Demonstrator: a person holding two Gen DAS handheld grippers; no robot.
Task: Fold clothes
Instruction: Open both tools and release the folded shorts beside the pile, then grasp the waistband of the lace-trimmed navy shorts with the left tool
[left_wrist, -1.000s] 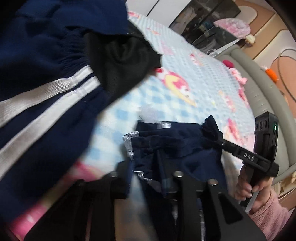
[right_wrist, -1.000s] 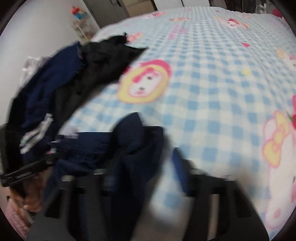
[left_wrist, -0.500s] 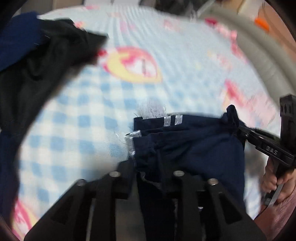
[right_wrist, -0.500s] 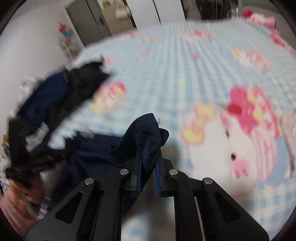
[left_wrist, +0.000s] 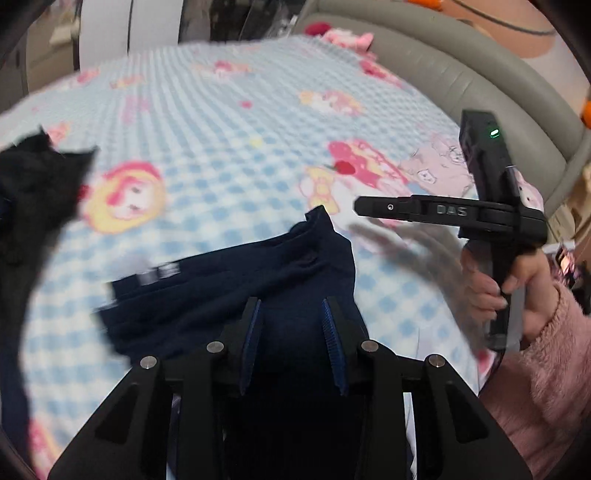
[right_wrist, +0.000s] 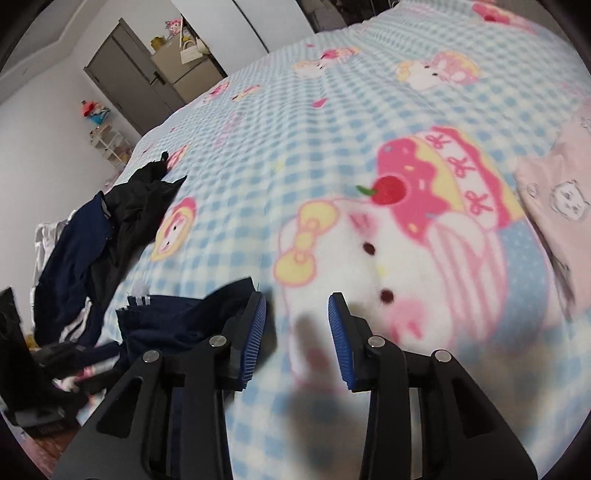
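Observation:
A folded navy garment (left_wrist: 236, 280) with white stripes lies on the blue checked cartoon blanket (left_wrist: 221, 122). My left gripper (left_wrist: 291, 314) is open just above it, the navy cloth lying between and under its fingers. My right gripper (right_wrist: 297, 310) is open and empty, just right of the garment's corner (right_wrist: 184, 321). In the left wrist view the right gripper (left_wrist: 360, 206) shows from the side, off the cloth, held by a hand in a pink sleeve.
A pile of black and navy clothes (right_wrist: 110, 229) lies at the left of the bed. A folded pink garment (right_wrist: 557, 195) lies at the right. A grey padded headboard (left_wrist: 461, 66) curves behind. A door and shelves stand at the far wall.
Both grippers have let go of the navy garment and opened. The garment now rests on the blanket. The right gripper has moved off to the right of it.

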